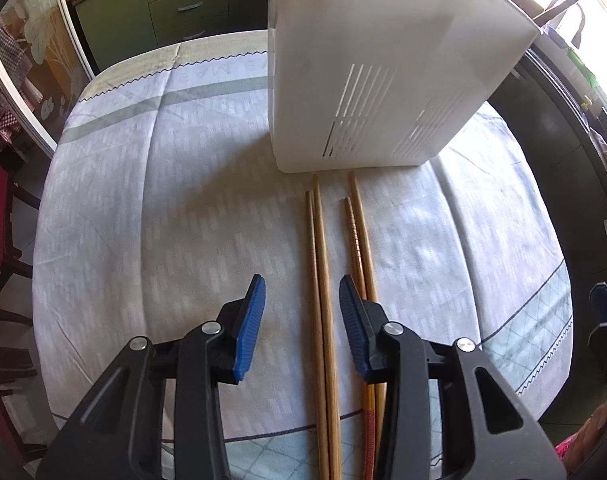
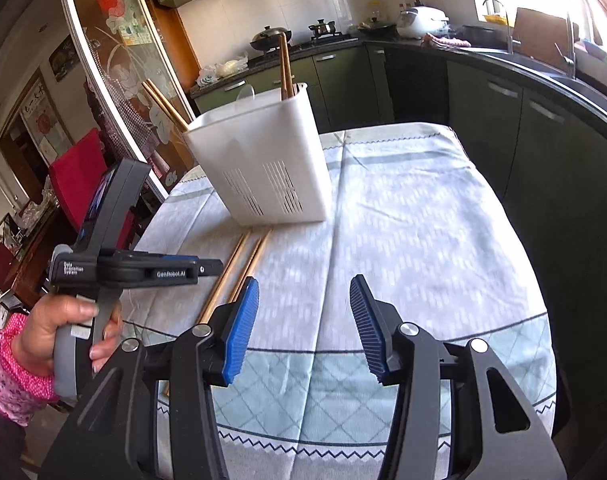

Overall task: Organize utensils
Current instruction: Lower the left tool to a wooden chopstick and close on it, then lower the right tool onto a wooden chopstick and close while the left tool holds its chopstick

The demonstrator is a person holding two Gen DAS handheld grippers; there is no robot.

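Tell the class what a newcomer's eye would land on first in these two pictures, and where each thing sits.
The eye goes first to the tall white slotted utensil holder standing on the pale tablecloth, with chopsticks already poking out of its top in the right wrist view. Next come the four loose wooden chopsticks lying side by side in front of it, running toward the open left gripper. The right gripper hangs open over bare cloth.
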